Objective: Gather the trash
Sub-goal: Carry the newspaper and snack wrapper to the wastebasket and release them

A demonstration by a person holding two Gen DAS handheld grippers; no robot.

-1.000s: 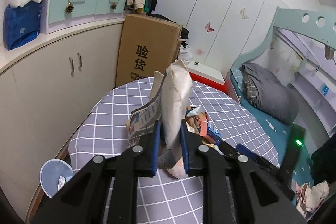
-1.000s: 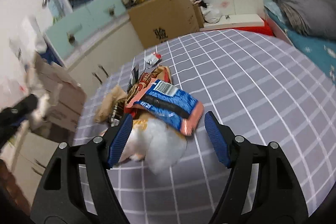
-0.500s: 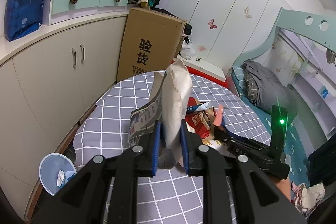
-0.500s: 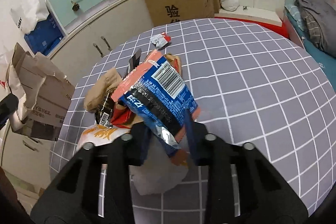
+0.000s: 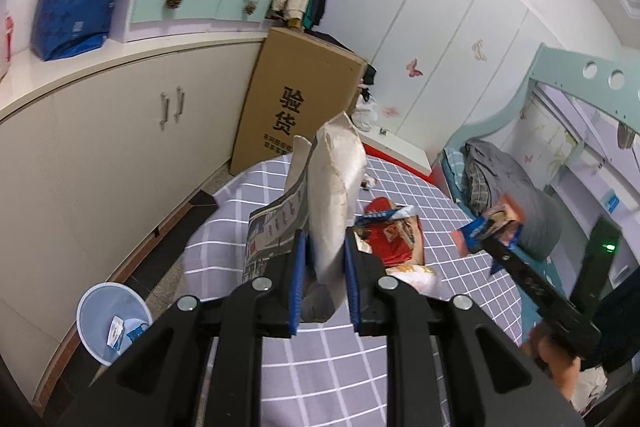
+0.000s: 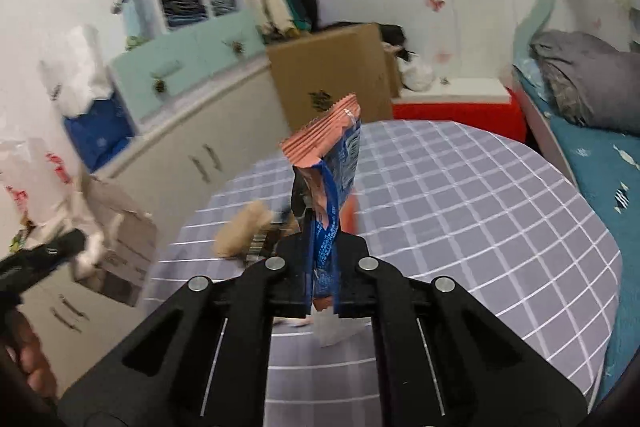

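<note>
My left gripper [image 5: 323, 279] is shut on a crumpled brown paper bag [image 5: 336, 187] and holds it upright above the near side of the round table [image 5: 320, 367]. My right gripper [image 6: 323, 267] is shut on a blue and pink snack wrapper [image 6: 334, 171], lifted above the table; it also shows in the left wrist view [image 5: 486, 227]. A pile of wrappers [image 5: 394, 239] lies on the grey checked tablecloth. A light blue trash bin [image 5: 114, 327] with some scraps stands on the floor left of the table.
A tall cardboard box [image 5: 296, 107] stands behind the table. Cream cabinets [image 5: 100, 155] run along the left wall. A bed with a grey blanket [image 5: 508, 195] is at the right. A red and white box [image 6: 456, 103] sits on the floor beyond the table.
My right gripper closed on the blue and pink wrapper and lifted it off the pile, up and away. My left gripper kept its hold on the paper bag and rose slightly.
</note>
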